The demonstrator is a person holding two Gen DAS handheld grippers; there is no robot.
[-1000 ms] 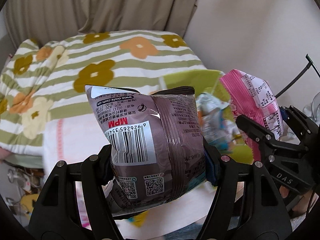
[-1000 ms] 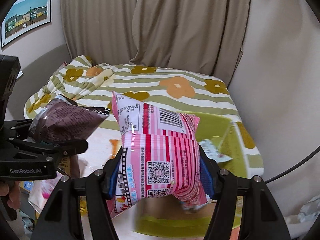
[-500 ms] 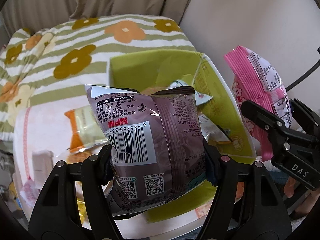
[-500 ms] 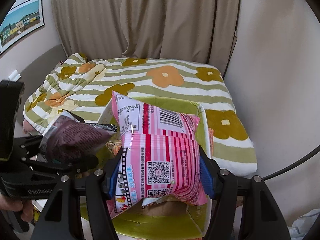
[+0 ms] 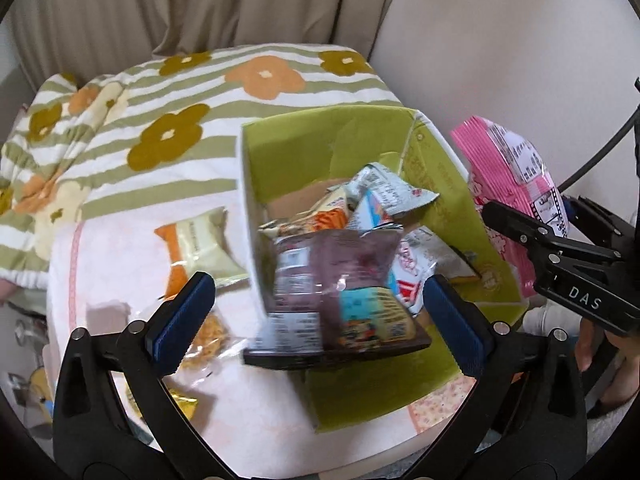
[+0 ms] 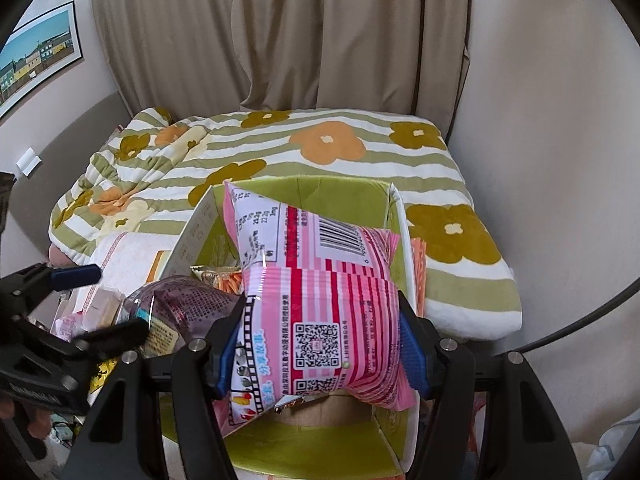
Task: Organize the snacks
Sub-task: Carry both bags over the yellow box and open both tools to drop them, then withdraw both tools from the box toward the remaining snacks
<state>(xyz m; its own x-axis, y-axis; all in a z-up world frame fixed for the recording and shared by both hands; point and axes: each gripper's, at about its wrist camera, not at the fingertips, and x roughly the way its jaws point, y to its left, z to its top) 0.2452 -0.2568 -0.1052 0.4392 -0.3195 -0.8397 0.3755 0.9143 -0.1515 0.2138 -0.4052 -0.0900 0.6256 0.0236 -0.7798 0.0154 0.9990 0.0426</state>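
The left gripper (image 5: 316,300) is springing its jaws wide, and the blurred maroon foil snack bag (image 5: 332,292) is sitting loose over the green cardboard box (image 5: 360,148). The right gripper (image 6: 320,344) is squeezing the pink striped snack packet (image 6: 320,304) above that box.

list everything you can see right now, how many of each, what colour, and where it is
box: one, green inside, white outside, on the bed's pale cloth, open.
purple snack bag: one, blurred, over the box's near left corner, between the open jaws but untouched by the pads.
pink snack bag: one, pink and white striped, clamped over the box.
snack packets in box: several, mixed colours; exact count unclear.
orange and cream packet: one, on the cloth left of the box.
clear snack bag: one, yellow pieces, by the left finger.
blanket: one, green and white stripes with flowers, behind the box.
curtain: beige, at the back.
framed picture: one, left wall.
left gripper: black, blue pads, jaws just opened wide.
right gripper: black, shut on the pink snack bag.
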